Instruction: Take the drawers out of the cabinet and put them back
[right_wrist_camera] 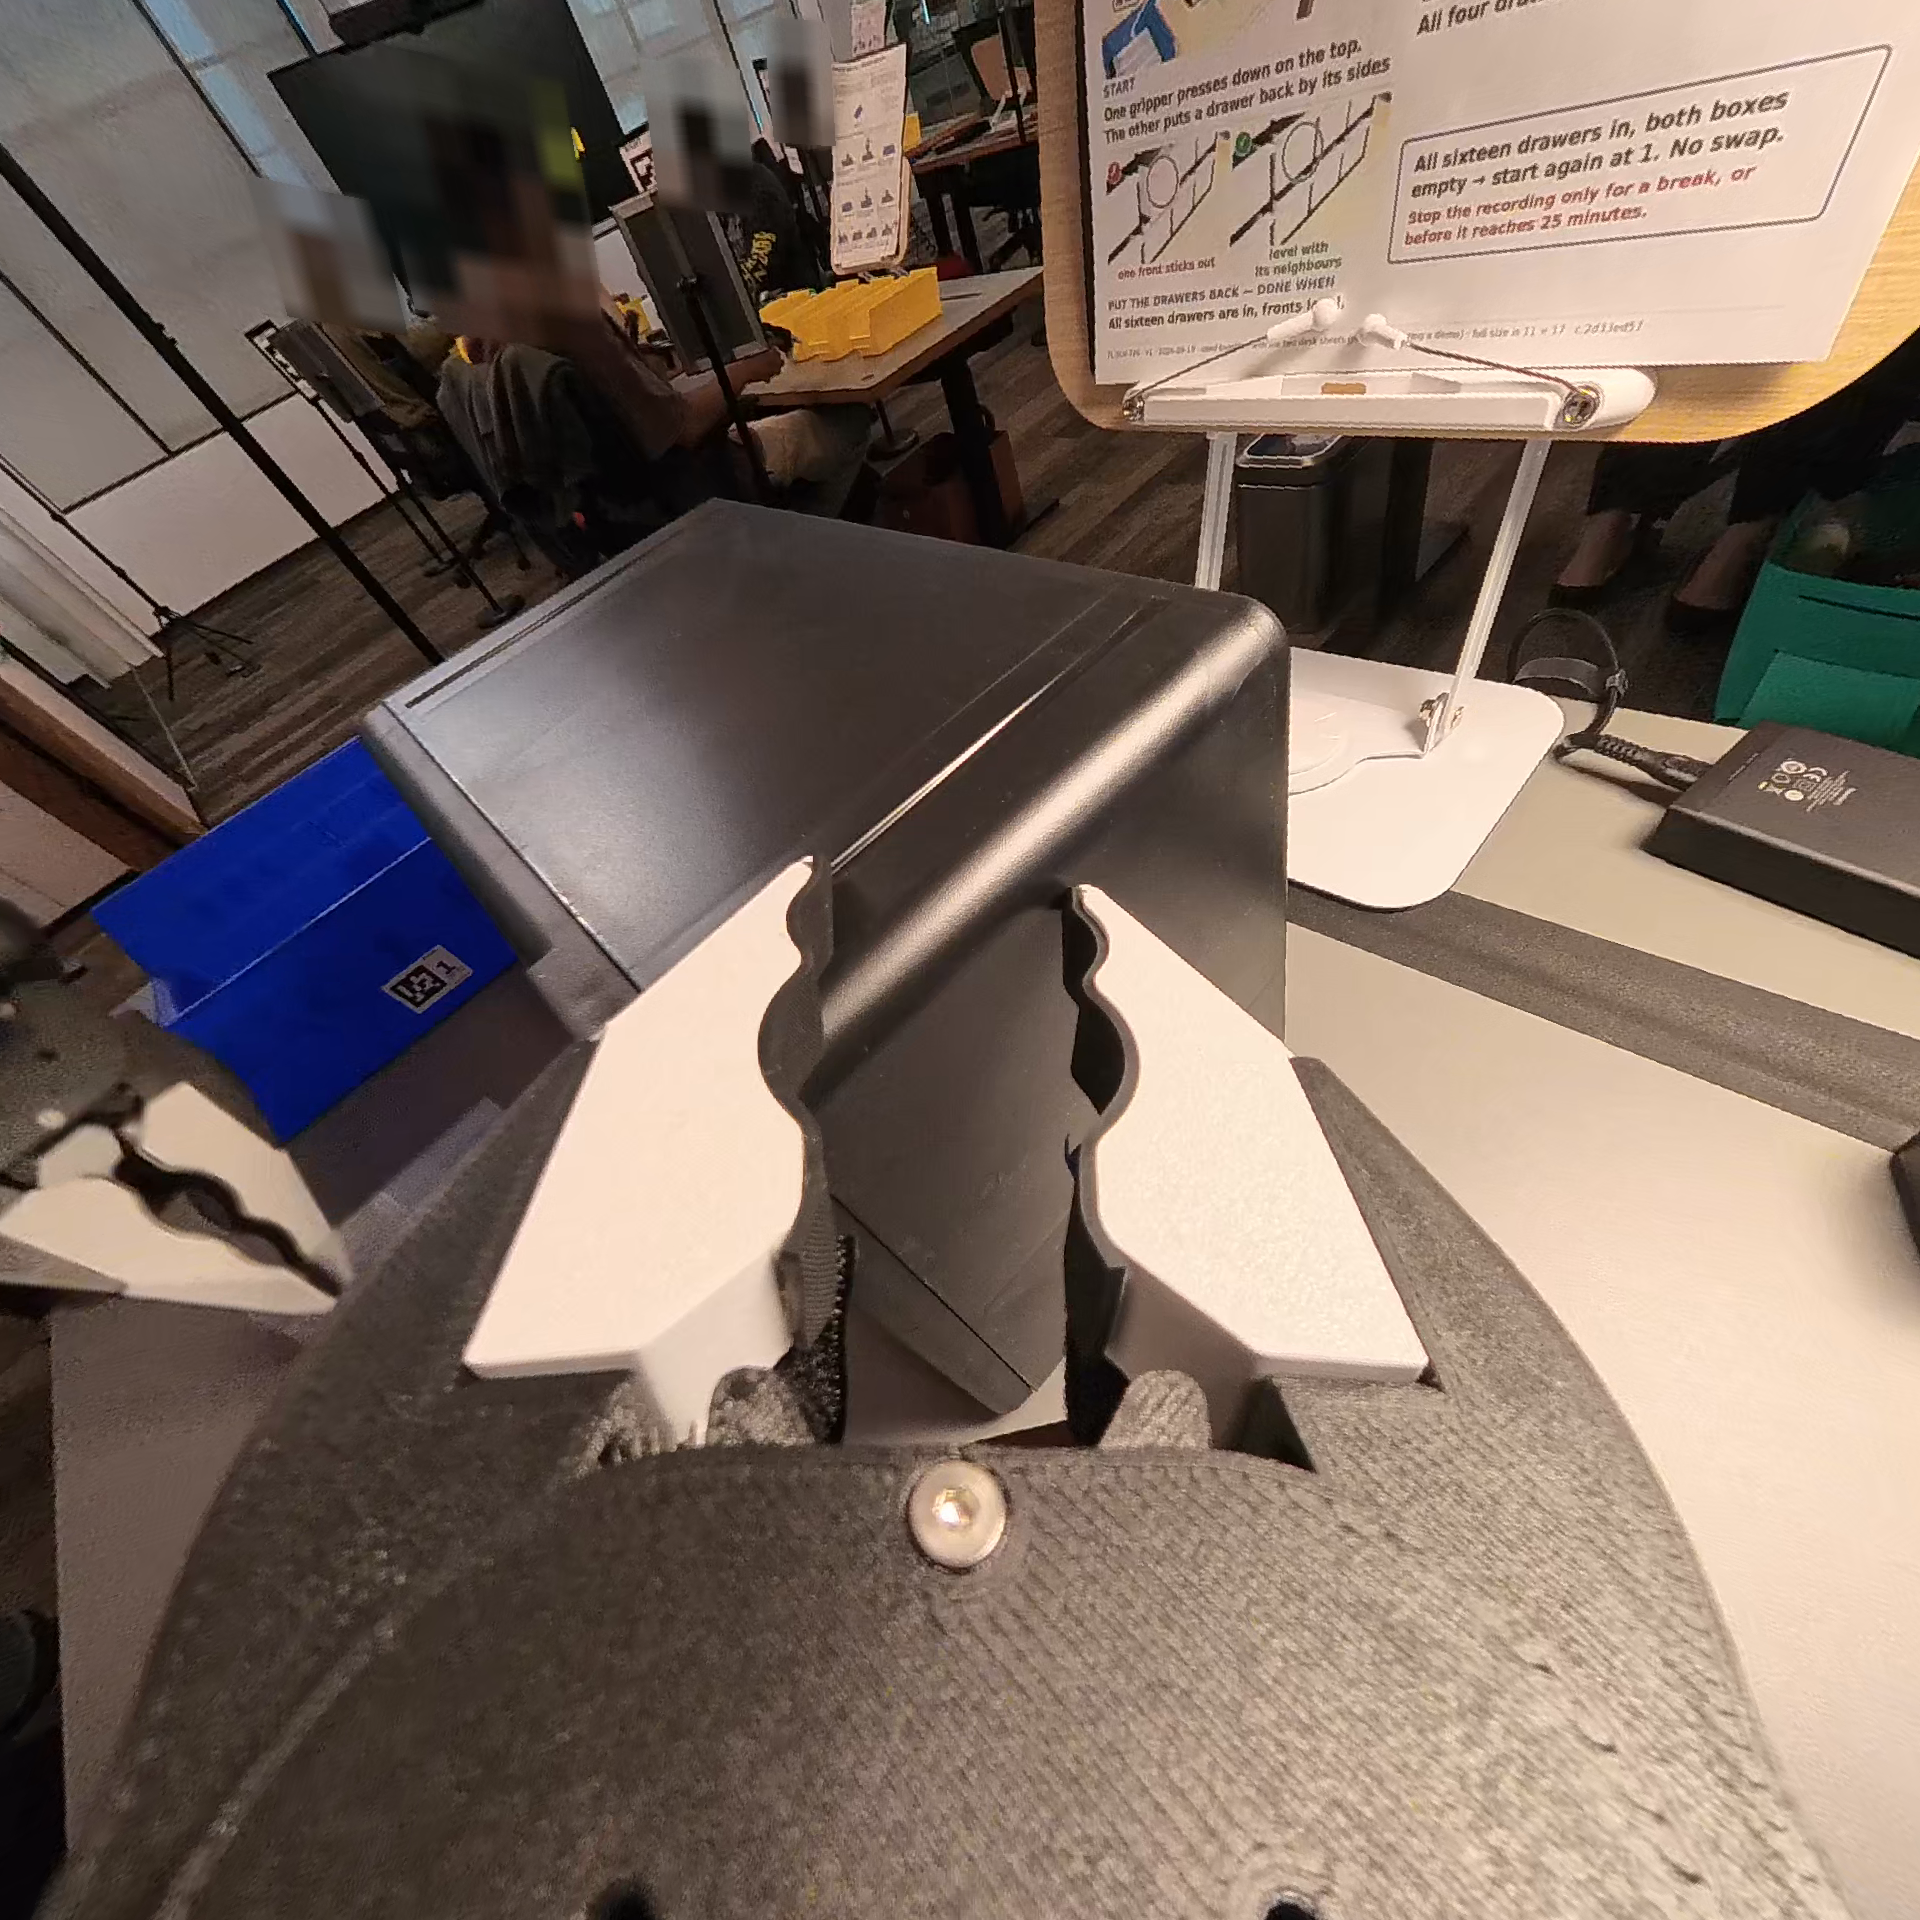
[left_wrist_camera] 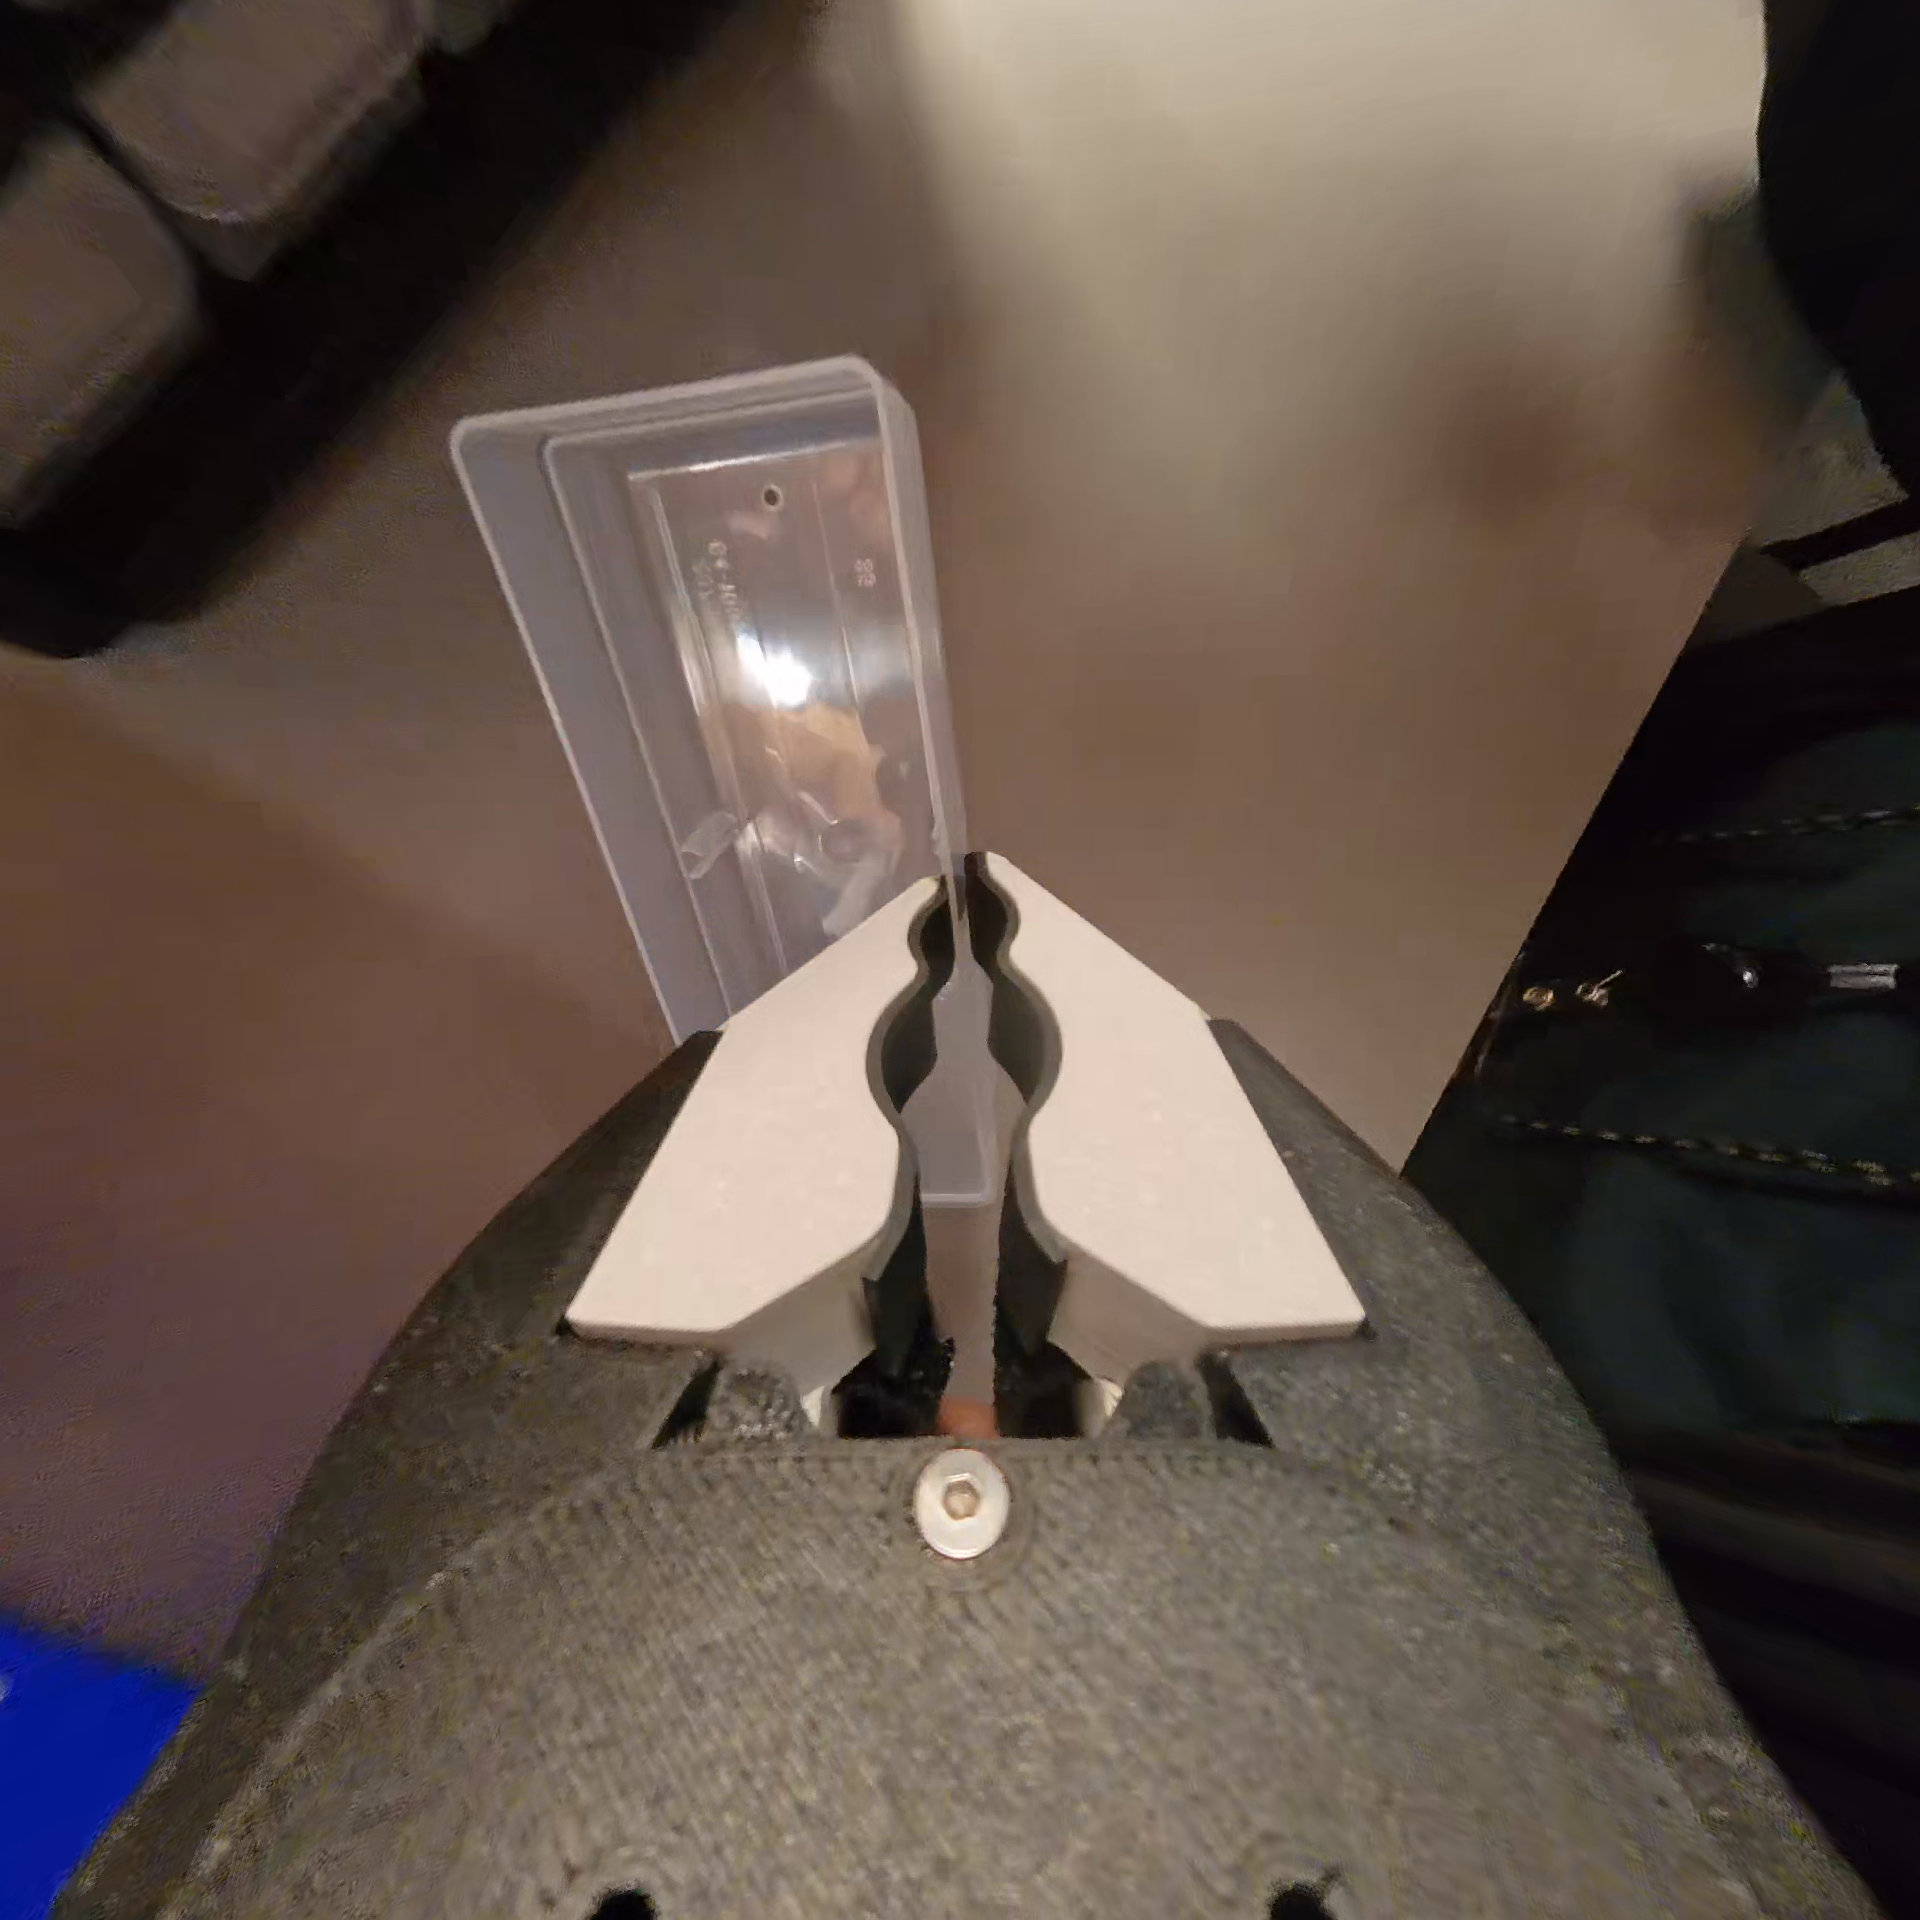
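Left gripper has its jaws nearly closed on the thin side wall of a clear plastic drawer; the wall runs between the two pale fingers and the pads appear to press on it. The drawer is out of the cabinet and carried in the air over the brownish table, its long axis pointing away from the camera, open side turned left. Contents of the drawer: cannot tell, only reflections show. Right gripper has its jaws wide apart and grips nothing; it sits over the near right top edge of the black cabinet, whose top surface shows between the fingers. Whether the fingers rest on the cabinet cannot be told. A blue box stands to the left of the cabinet, and an instruction sheet on a stand stands beyond it. Judgement: a single drawer is in transit, either just removed or about to go back; which one cannot be settled here. If going back, the next move calls for the right gripper steadying the cabinet top while the left lines the drawer up level with an empty slot.
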The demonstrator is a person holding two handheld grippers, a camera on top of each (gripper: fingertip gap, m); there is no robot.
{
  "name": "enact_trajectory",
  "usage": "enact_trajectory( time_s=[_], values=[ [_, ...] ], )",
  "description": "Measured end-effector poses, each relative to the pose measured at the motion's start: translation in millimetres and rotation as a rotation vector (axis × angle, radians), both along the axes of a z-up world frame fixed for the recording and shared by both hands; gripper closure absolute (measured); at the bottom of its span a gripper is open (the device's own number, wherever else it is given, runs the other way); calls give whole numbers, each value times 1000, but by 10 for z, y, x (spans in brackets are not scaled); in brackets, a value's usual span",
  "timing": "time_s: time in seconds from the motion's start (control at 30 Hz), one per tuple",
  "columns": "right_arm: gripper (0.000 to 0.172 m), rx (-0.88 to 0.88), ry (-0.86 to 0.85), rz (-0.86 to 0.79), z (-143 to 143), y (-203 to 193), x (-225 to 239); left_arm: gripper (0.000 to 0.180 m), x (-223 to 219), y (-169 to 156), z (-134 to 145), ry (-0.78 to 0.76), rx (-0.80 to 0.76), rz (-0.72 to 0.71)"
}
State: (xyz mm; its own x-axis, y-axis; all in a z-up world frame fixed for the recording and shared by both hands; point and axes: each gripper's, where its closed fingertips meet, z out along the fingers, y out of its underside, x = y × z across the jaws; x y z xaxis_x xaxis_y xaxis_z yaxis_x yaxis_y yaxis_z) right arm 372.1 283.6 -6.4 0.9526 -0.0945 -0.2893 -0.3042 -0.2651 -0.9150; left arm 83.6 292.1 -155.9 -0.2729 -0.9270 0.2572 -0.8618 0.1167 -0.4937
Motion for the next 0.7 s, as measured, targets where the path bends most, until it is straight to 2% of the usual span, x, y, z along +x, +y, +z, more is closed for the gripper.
enact_trajectory(
  time_s=[0.03, 0.27, 0.3, 0.4, 0.47, 0.57, 0.7],
  values=[
    [125, 0, 1, 0, 0, 0, 0, 178, 45, -71, -71, 6, -26, 3],
    [125, 1, 1, 3, -1, 1, 1, 168, 347, -339, -278, -24, -124, 62],
    [125, 1, 1, 3, -1, 1, 0, 158, 351, -362, -262, -41, -119, 36],
    [125, -1, -1, 3, -1, 2, 0, 140, 307, -375, -87, -152, -37, -132],
    [125, 0, 0, 4, 0, 2, 1, 126, 202, -321, 16, -225, 86, -299],
    [125, 0, 0, 4, 0, 2, 1, 109, -44, -210, -11, -241, 269, -537],
    [125, 0, -2, 3, -1, 2, 1, 113, -264, -231, -152, -213, 301, -694]
  ],
)
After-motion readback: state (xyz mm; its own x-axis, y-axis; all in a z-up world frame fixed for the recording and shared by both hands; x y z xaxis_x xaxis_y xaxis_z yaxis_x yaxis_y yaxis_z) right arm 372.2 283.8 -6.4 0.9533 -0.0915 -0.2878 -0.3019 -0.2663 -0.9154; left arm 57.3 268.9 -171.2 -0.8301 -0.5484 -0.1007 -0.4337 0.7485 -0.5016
